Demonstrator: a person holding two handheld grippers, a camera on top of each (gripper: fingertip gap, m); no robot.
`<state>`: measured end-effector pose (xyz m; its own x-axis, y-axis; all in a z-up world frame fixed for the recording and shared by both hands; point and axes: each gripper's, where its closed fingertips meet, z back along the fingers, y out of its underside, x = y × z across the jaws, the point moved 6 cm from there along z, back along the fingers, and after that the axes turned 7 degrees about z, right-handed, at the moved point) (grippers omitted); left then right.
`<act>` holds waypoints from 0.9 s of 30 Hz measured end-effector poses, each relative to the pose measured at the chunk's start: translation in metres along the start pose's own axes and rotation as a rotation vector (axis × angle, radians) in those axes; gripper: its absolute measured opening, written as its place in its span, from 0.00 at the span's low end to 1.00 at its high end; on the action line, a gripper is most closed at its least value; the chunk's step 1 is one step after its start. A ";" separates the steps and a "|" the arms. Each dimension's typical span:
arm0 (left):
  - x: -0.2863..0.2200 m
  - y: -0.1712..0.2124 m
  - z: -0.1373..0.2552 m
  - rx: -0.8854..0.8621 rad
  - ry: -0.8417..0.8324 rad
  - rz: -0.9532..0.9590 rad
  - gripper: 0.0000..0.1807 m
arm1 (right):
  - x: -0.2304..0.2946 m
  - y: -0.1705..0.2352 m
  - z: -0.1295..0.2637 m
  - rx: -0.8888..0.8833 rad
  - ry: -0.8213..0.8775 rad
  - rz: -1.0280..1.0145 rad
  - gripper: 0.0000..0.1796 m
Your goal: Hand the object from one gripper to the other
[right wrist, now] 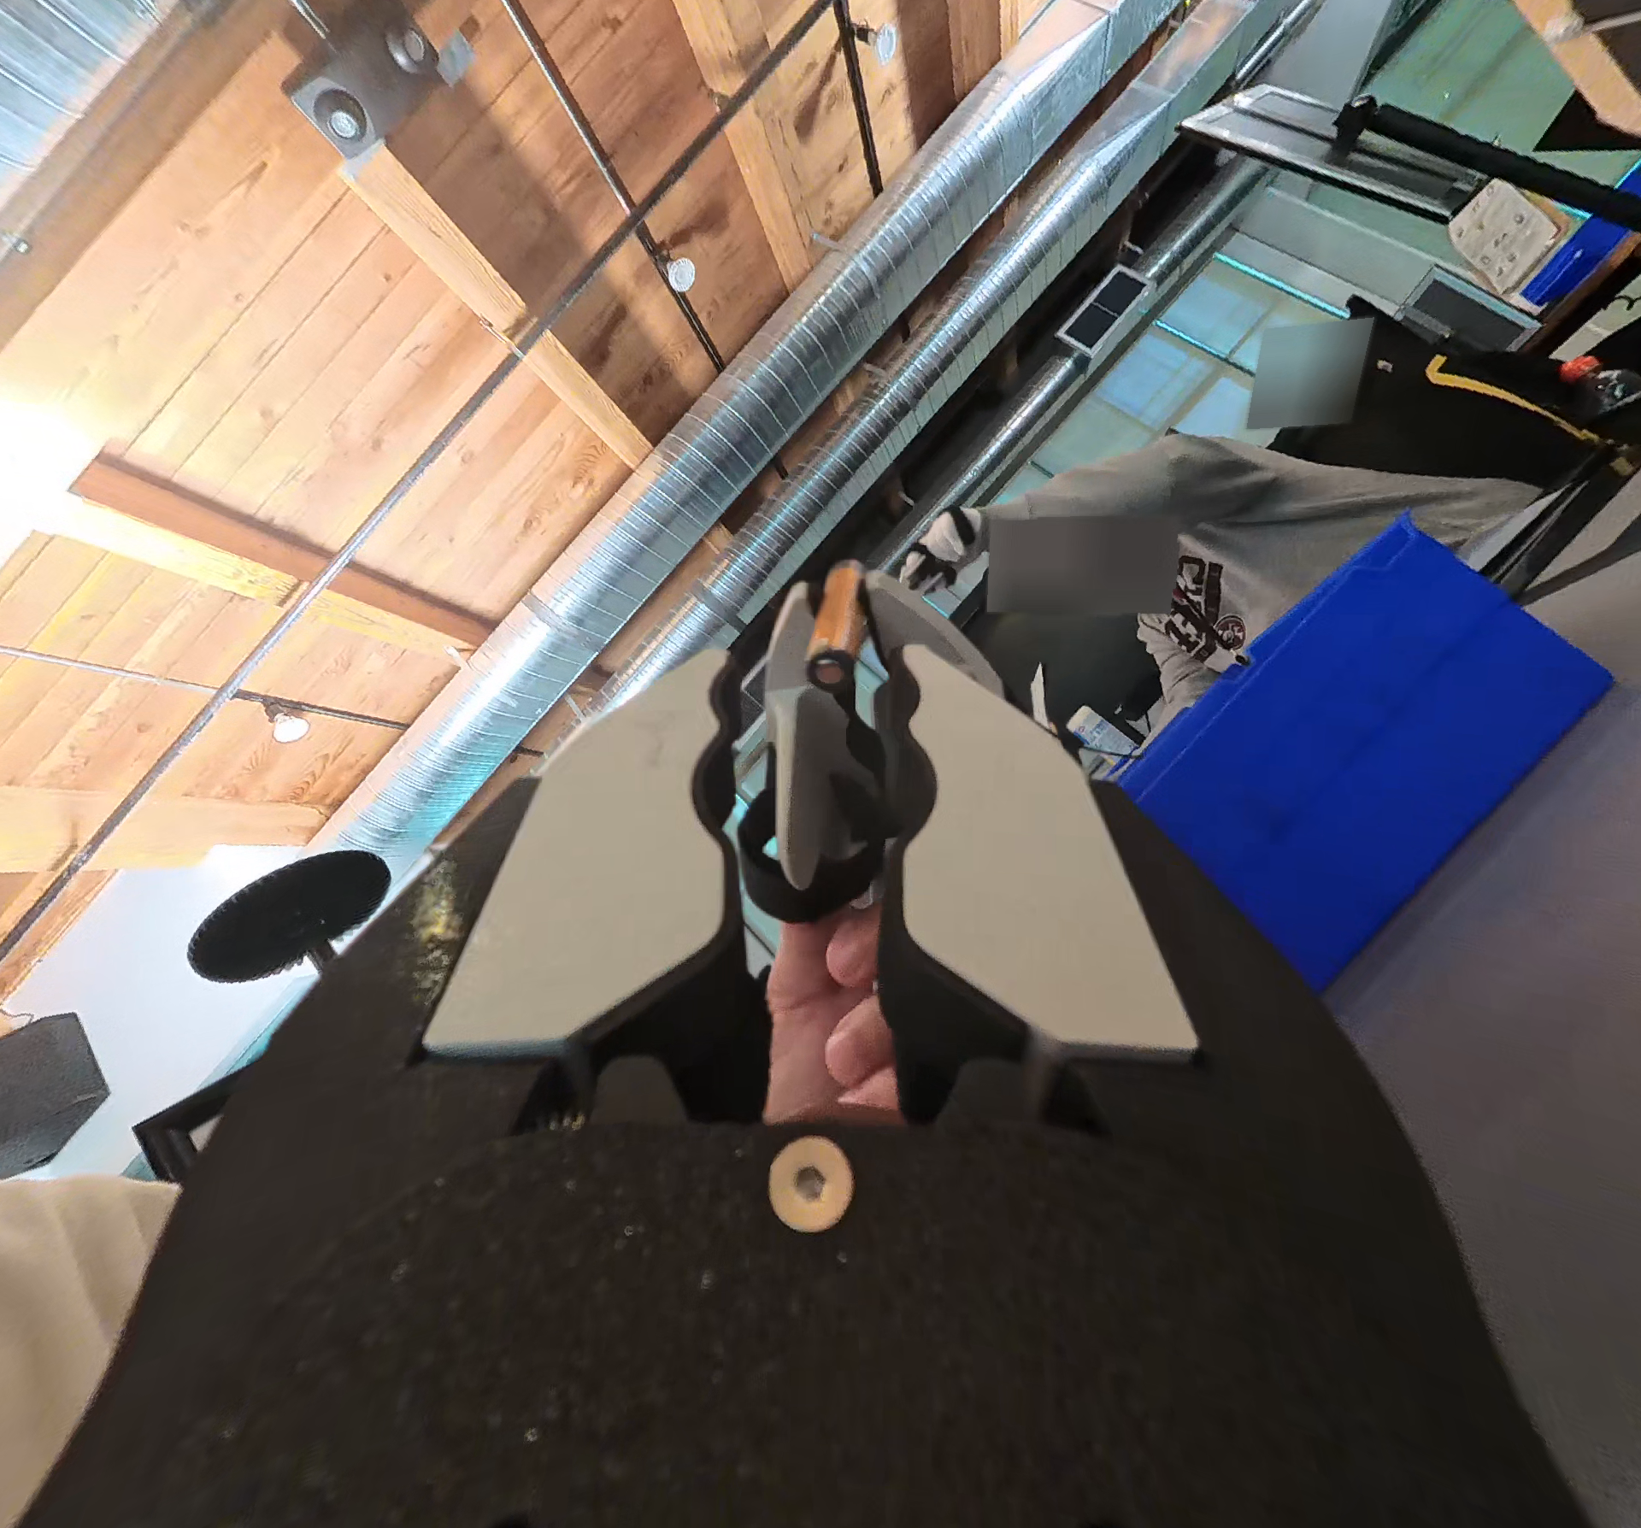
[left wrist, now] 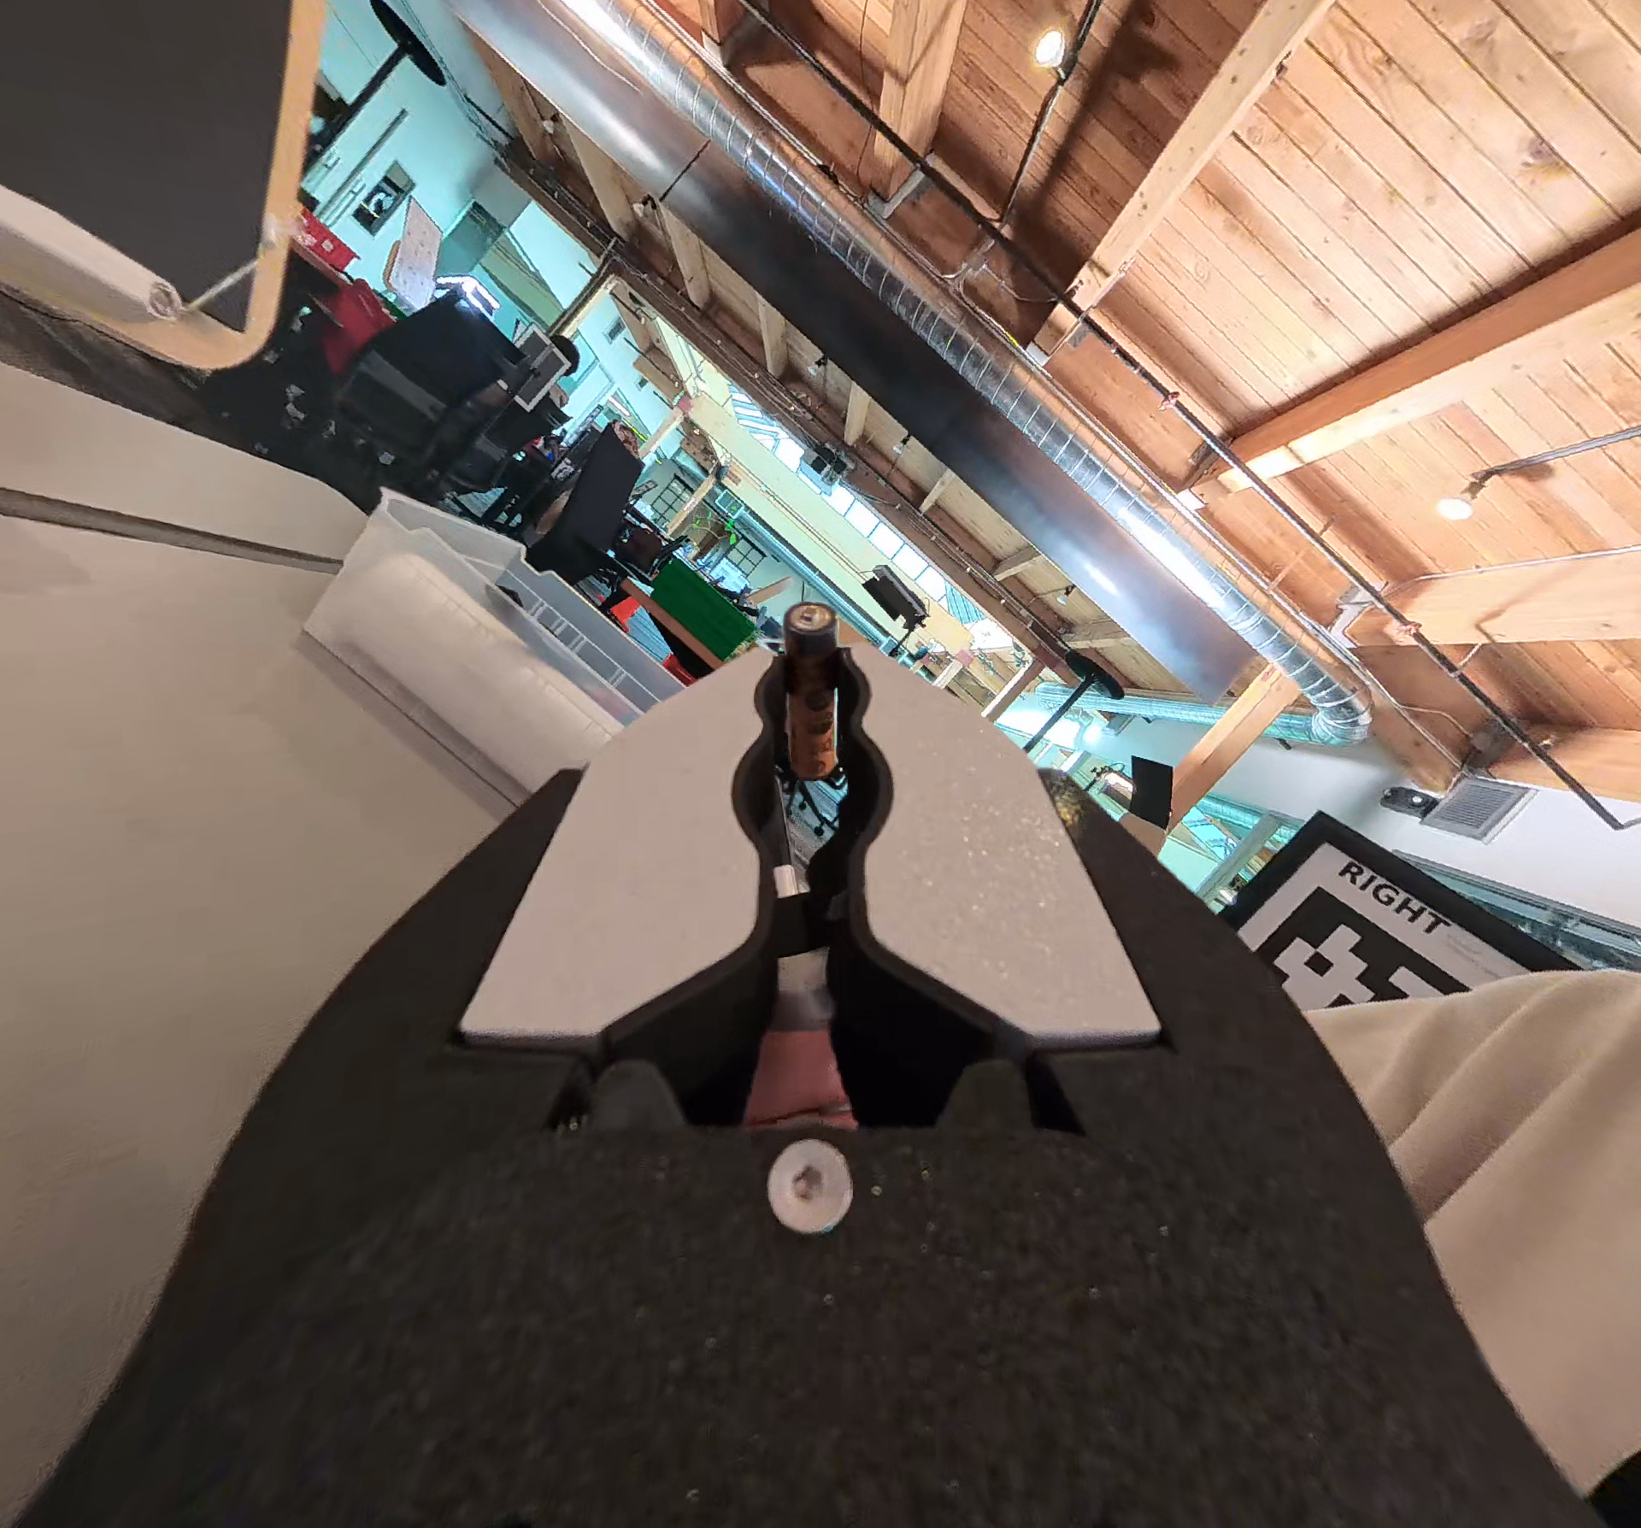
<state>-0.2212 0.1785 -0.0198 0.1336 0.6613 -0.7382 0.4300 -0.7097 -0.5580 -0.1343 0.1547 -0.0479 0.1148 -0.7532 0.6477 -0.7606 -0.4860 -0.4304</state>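
Note:
A small battery [left wrist: 808, 642] with a copper and black body is pinched between the tips of my left gripper [left wrist: 810, 673], and its metal end sticks out past them. In the right wrist view the same battery [right wrist: 836, 624] shows held aloft by the left gripper's grey fingers [right wrist: 799, 740], which stand in the gap between my right gripper's jaws. My right gripper [right wrist: 812, 668] is open and empty, one jaw on each side of the left gripper, just short of the battery. A hand [right wrist: 826, 1015] shows behind the gap.
Both grippers point up toward a wooden ceiling with a silver duct [right wrist: 710, 455]. A white bin [left wrist: 479, 597] stands on a white table at the left. A blue bin [right wrist: 1332, 775] and a person in a grey sweatshirt [right wrist: 1243, 526] are at the right. The right gripper's marker plate [left wrist: 1385, 944] shows low right. My left and right fingertips are right by each other.

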 end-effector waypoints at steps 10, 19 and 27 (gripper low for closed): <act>-0.004 0.012 -0.009 0.044 -0.017 -0.047 0.05 | 0.003 -0.007 0.006 0.016 -0.012 0.050 0.06; -0.009 0.004 -0.006 0.192 -0.017 -0.106 0.13 | 0.003 -0.016 0.013 0.176 0.010 0.097 0.06; -0.022 0.005 0.033 0.835 -0.270 -0.603 0.20 | -0.005 -0.028 0.026 0.806 0.096 0.059 0.06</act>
<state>-0.2517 0.1528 -0.0191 -0.1436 0.9562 -0.2550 -0.4038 -0.2919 -0.8670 -0.0967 0.1604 -0.0556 0.0058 -0.7639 0.6453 -0.0661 -0.6442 -0.7620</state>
